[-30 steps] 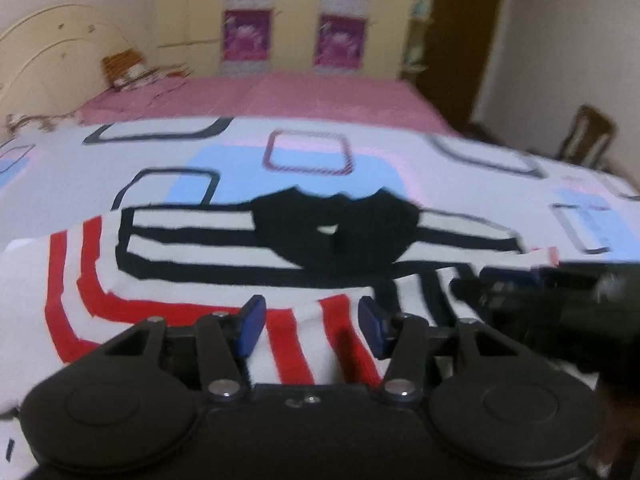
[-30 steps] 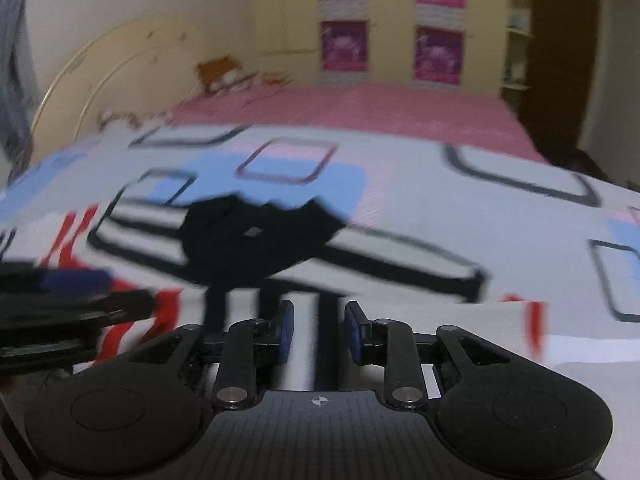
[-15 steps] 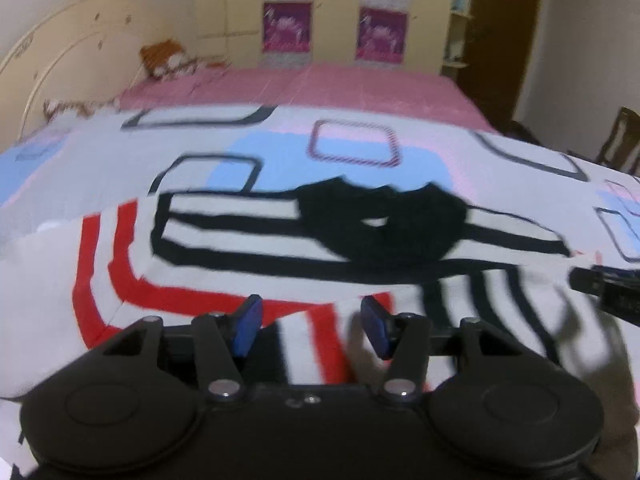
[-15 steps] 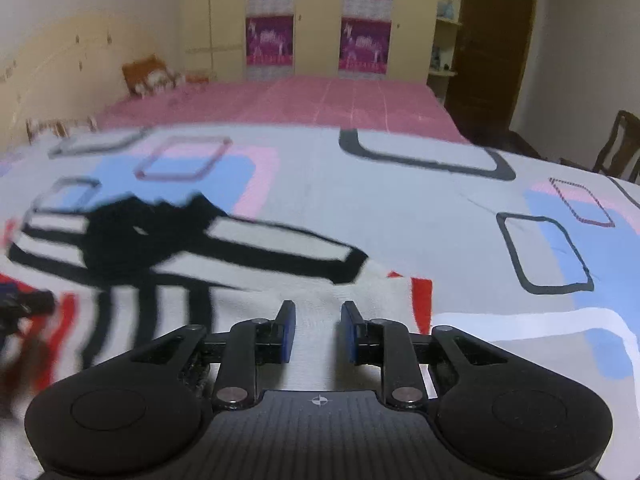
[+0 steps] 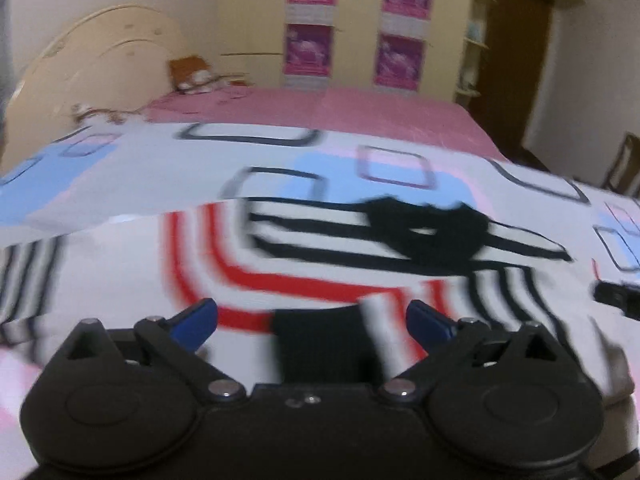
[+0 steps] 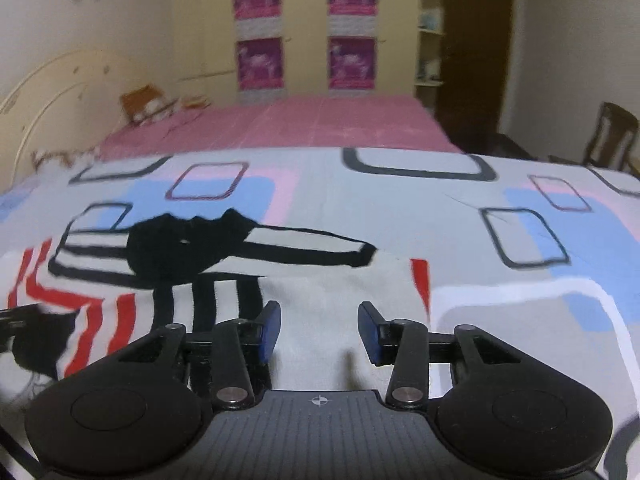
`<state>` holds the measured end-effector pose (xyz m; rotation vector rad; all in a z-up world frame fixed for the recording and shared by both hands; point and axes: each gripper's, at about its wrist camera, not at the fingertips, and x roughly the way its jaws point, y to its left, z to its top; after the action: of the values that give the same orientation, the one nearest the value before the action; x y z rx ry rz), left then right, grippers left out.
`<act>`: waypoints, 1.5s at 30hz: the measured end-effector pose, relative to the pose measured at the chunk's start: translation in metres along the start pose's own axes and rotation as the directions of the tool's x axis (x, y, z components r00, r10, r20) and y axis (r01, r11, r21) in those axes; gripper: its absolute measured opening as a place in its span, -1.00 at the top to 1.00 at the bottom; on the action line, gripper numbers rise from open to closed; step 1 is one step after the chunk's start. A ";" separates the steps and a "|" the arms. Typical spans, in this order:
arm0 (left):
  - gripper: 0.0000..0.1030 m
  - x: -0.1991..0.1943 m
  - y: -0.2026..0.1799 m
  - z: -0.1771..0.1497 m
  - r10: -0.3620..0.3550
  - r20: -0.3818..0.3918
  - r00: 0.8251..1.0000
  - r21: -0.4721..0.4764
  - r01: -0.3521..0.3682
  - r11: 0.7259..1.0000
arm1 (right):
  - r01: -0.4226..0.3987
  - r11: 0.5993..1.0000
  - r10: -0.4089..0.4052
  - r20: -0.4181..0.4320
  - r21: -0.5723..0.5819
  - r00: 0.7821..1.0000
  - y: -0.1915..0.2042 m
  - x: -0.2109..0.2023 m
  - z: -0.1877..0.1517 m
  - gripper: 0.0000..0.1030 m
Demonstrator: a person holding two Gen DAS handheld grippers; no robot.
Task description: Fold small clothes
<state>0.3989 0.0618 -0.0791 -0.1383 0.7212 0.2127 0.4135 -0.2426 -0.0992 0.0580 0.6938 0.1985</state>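
Note:
A white garment [image 5: 320, 264] with red and black stripes and a black collar [image 5: 428, 236] lies spread on the patterned bedsheet [image 5: 140, 176]. My left gripper [image 5: 312, 318] is open wide over its near edge, with a black cuff [image 5: 320, 344] between the blue fingers. In the right wrist view the garment [image 6: 320, 292] lies under my right gripper [image 6: 319, 330], which is open over its white part. The collar [image 6: 176, 244] sits to the left there. The right gripper's tip [image 5: 616, 296] shows at the left view's right edge.
A pink bed [image 6: 280, 124] lies beyond the sheet. A curved headboard [image 5: 100, 68] stands at the left. A wardrobe with purple posters [image 6: 304, 28], a dark door [image 6: 472, 48] and a wooden chair [image 6: 612, 132] stand at the back and right.
Both grippers have opened wider. The left one has let go of the striped fold and moved left. The right one has moved right, away from the left gripper.

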 end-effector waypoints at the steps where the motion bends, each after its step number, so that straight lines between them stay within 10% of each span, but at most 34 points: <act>1: -0.86 -0.007 0.022 -0.002 0.005 0.008 1.000 -0.038 -0.004 0.999 | -0.002 1.000 0.003 -0.001 0.027 1.000 0.001 -0.003 -0.002 0.17; 6: -0.19 -0.029 0.144 -0.020 0.116 0.012 0.993 -0.258 -0.109 0.960 | -0.026 0.998 0.028 -0.033 0.065 0.999 0.021 -0.005 -0.009 0.17; 12: -0.19 -0.035 0.273 -0.038 0.213 -0.049 0.976 -0.532 -0.206 0.821 | -0.043 0.999 0.044 -0.041 0.030 0.998 0.059 0.006 -0.005 0.17; 20: -0.12 -0.020 0.360 -0.045 0.179 0.045 0.983 -0.723 -0.092 0.685 | 0.006 1.000 -0.005 -0.048 0.030 0.999 0.077 0.014 -0.001 0.17; 23: 0.38 -0.011 0.378 -0.044 0.166 0.073 0.983 -0.761 -0.052 0.646 | 0.025 0.999 -0.023 -0.052 0.033 0.998 0.075 0.012 0.000 0.17; 25: 0.89 -0.001 0.386 -0.041 0.149 0.033 0.988 -0.751 -0.074 0.656 | 0.011 0.999 -0.008 -0.065 0.051 0.998 0.071 0.011 0.001 0.18; 37: 0.90 0.000 0.231 0.031 -0.112 0.168 0.979 -0.405 0.172 0.898 | 0.056 0.997 -0.048 -0.130 0.058 0.990 0.060 0.016 -0.017 0.17; 45: 0.90 0.017 0.062 0.036 -0.300 0.046 0.953 -0.065 0.303 0.951 | 0.033 0.994 -0.023 -0.091 0.107 0.996 0.035 -0.004 -0.018 0.17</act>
<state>0.4196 0.1314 -0.0665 -0.3100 0.6475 -0.0515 0.3931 -0.2097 -0.1058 0.1437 0.7943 0.1373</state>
